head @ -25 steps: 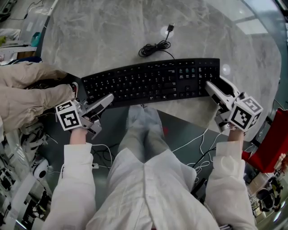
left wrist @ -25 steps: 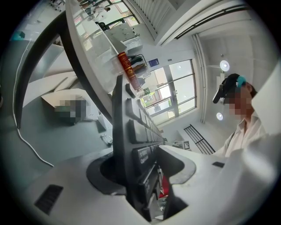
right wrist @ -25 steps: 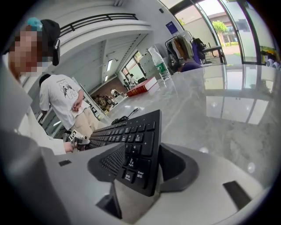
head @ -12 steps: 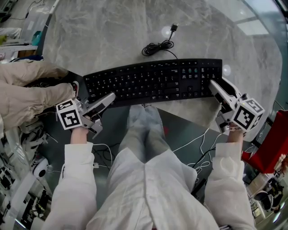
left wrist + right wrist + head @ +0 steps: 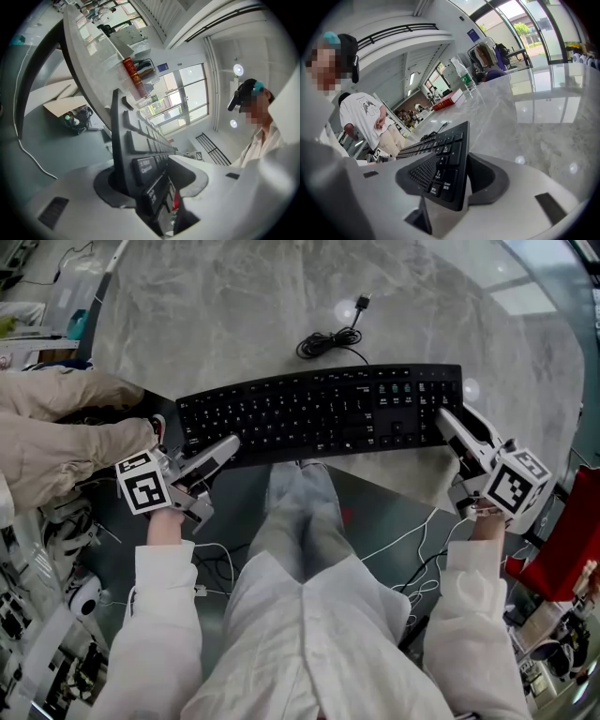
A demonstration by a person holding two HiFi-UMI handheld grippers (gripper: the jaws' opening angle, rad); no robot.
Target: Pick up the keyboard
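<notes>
Nearest us, our left claw point(image 5: 217, 454) and right claw point(image 5: 450, 425) each clamp one end of the black keyboard point(image 5: 319, 413). Both sets of jaws have just been closing onto it. The keyboard lies along the near edge of the grey marble counter point(image 5: 216, 315). Beyond it, its coiled black cable point(image 5: 328, 338) rests on the counter, plug pointing away from us.

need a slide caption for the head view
Jaws just closed further, the left gripper and right gripper clamp opposite ends of a black keyboard at the marble table edge.
</notes>
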